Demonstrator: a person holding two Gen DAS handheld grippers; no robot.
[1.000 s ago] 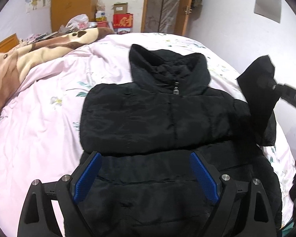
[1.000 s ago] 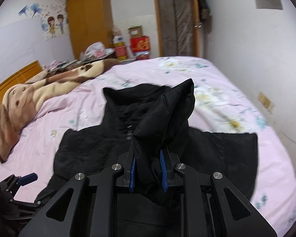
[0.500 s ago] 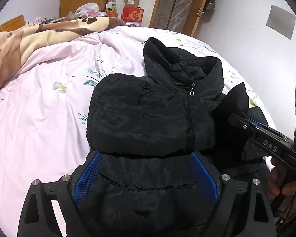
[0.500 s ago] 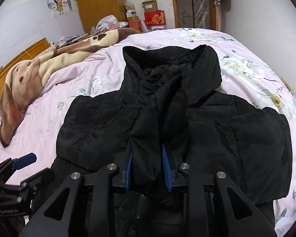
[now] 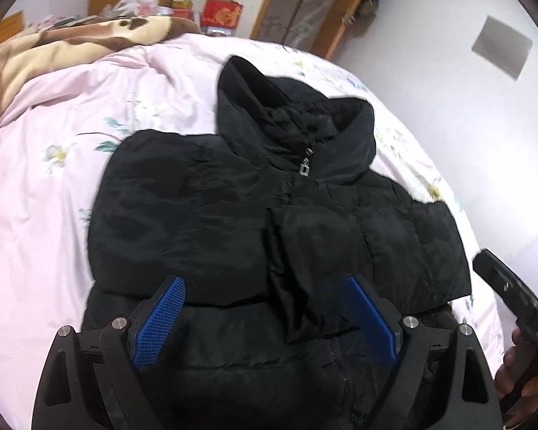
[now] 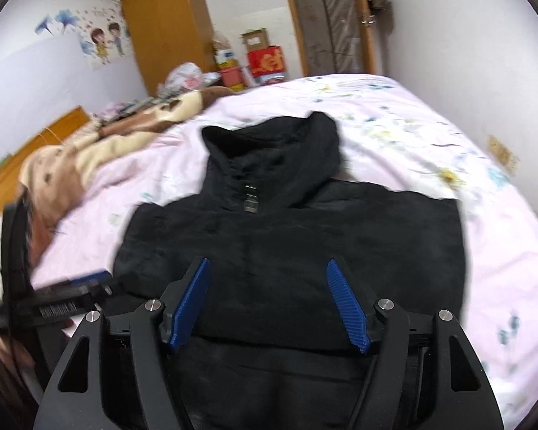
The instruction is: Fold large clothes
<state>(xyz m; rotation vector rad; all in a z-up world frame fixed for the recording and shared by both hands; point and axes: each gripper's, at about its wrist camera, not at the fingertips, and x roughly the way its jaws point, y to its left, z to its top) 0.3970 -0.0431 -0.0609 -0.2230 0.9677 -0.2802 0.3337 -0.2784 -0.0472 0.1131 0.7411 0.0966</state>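
A black padded hooded jacket (image 5: 233, 222) lies front-up on the pink floral bed (image 5: 53, 186), hood toward the far end. Both sleeves are folded across its chest; the right sleeve (image 5: 340, 251) lies on top near the middle. My left gripper (image 5: 265, 319) is open and empty above the jacket's lower part. My right gripper (image 6: 269, 301) is open and empty, held above the jacket (image 6: 287, 243) near its lower chest. The right gripper's body shows at the right edge of the left wrist view (image 5: 513, 304).
A brown and cream blanket (image 6: 71, 165) lies bunched on the bed's far left. A wooden wardrobe (image 6: 168, 28), boxes (image 6: 265, 61) and a door (image 6: 326, 18) stand beyond the bed. A white wall (image 6: 466, 53) runs along the bed's right side.
My right gripper has laid the right sleeve across the jacket's chest, opened and let it go, then drawn back. My left gripper stays open over the hem.
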